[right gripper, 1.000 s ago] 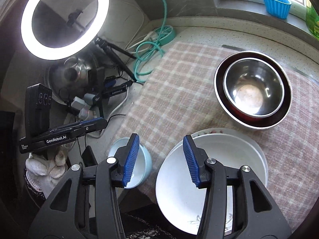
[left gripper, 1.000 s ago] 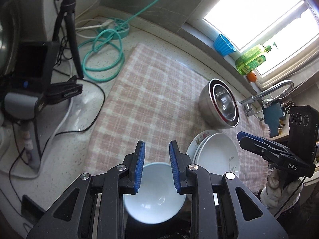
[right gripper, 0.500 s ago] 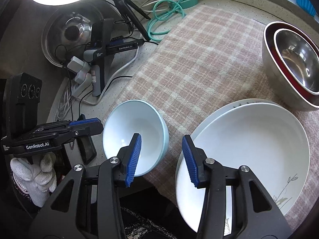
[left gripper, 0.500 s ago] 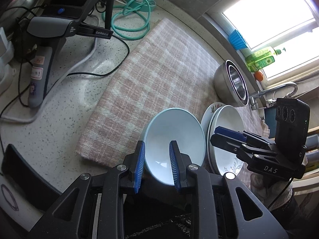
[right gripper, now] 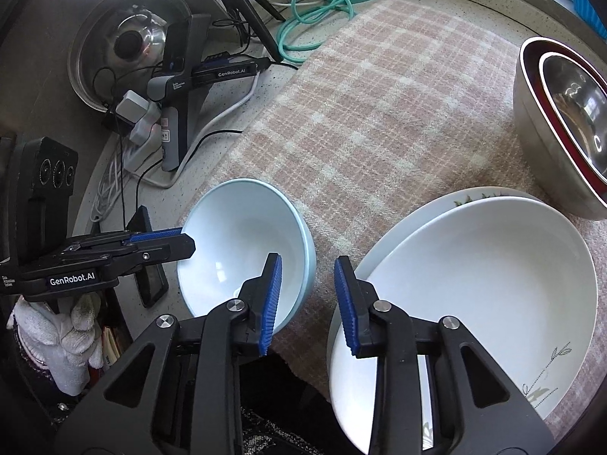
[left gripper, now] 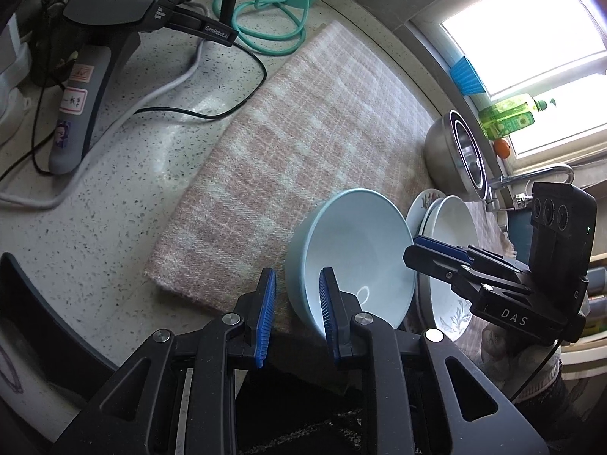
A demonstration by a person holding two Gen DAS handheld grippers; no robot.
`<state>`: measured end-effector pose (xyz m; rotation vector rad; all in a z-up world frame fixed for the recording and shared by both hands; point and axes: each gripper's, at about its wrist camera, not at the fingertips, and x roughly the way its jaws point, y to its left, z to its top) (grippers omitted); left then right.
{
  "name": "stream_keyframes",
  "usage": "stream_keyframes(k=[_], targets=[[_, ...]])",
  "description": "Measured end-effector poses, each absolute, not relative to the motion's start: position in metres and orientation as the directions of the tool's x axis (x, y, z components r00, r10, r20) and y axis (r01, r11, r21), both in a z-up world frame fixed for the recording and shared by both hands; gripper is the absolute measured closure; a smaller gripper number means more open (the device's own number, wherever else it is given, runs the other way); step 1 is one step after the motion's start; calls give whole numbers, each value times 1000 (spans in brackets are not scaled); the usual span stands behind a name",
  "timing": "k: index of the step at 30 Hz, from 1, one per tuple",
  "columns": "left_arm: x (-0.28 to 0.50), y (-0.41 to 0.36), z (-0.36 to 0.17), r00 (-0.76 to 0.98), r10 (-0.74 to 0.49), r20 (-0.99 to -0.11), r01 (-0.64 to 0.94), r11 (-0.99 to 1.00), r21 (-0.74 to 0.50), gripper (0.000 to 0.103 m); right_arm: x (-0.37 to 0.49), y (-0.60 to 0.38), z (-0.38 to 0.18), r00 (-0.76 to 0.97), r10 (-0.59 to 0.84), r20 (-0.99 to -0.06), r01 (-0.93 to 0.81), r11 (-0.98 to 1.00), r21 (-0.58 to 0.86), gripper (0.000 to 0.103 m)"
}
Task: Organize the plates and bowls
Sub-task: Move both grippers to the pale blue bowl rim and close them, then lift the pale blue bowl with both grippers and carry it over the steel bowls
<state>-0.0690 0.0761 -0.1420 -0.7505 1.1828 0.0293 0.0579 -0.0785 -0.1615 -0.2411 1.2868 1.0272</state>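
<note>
Sorting is only partly done, as far as I can judge. Two steel bowls (right gripper: 569,113) already sit one inside the other at the far right of the checked cloth (right gripper: 379,113) on the counter (left gripper: 114,189), and two white plates (right gripper: 474,284) lie stacked near the front edge, the upper one shifted a little on the lower one. What remains loose is the pale blue bowl (left gripper: 353,254), which stands just beside the plates at the near corner of the cloth.

The left hand-held gripper (left gripper: 296,311) has its jaws around the near rim of this bowl, one pad inside and one outside; they are closing, but a gap to the outer pad is still visible, so the rim is not yet pinched. The right hand-held gripper (right gripper: 309,303) hangs over the strip of cloth between the bowl and the plates, its jaws closing, with the plate edge just beside its right pad and nothing pressed between them.

I think the bowl must still find its place.
</note>
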Motion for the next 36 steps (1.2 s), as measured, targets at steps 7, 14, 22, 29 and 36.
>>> stream_keyframes(k=[7, 14, 22, 29, 36], targets=[[-68, 76, -144, 407, -347, -845, -391, 769, -505, 88, 56, -74, -170, -107, 484, -868, -732, 553, 399, 85], [-62, 74, -142, 404, -343, -848, -377, 783, -496, 93, 59, -75, -175, -124, 487, -865, -711, 565, 419, 91], [-51, 70, -129, 424, -338, -840, -361, 787, -500, 93, 70, -86, -163, -92, 523, -847, -674, 594, 439, 91], [-23, 66, -99, 462, -325, -825, -300, 818, -491, 93, 88, -99, -140, -53, 569, -821, -638, 613, 466, 91], [20, 54, -77, 475, -342, -811, -221, 846, -486, 93, 119, -122, -114, 11, 605, -796, -595, 644, 481, 91]])
